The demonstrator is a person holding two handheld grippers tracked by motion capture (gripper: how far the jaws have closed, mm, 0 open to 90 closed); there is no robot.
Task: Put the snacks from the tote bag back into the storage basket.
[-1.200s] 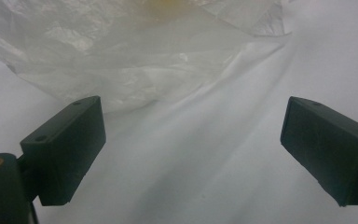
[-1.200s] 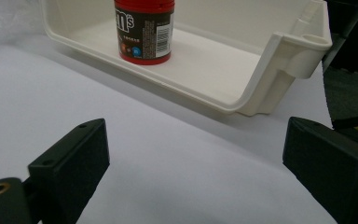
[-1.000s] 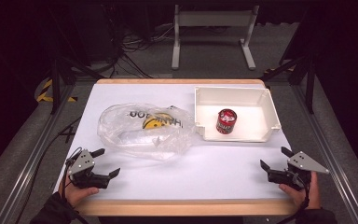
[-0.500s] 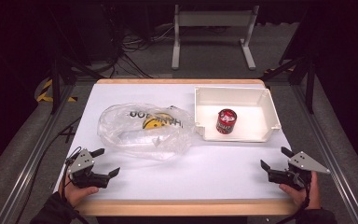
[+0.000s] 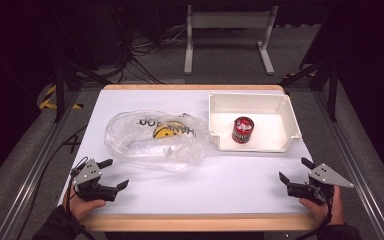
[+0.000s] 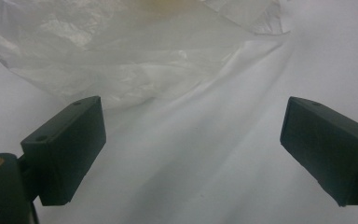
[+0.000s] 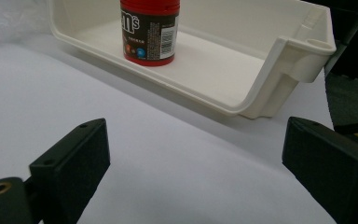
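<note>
A crumpled clear plastic bag [image 5: 155, 139] with yellow and black print lies left of centre on the white table; its near edge [image 6: 121, 60] shows in the left gripper view. A red candy can [image 5: 242, 129] stands upright in a white bin [image 5: 290, 115], also seen as the can [image 7: 150, 30] inside the bin [image 7: 279, 60]. My left gripper [image 5: 114, 174] rests open near the front left, just short of the bag. My right gripper [image 5: 295, 170] rests open near the front right, a little way in front of the bin. Both hold nothing.
The white tabletop [image 5: 220, 180] has a wooden front edge [image 5: 195, 222]. Metal rails run along both sides. Cables and a stand base [image 5: 227, 30] lie on the dark floor beyond the table.
</note>
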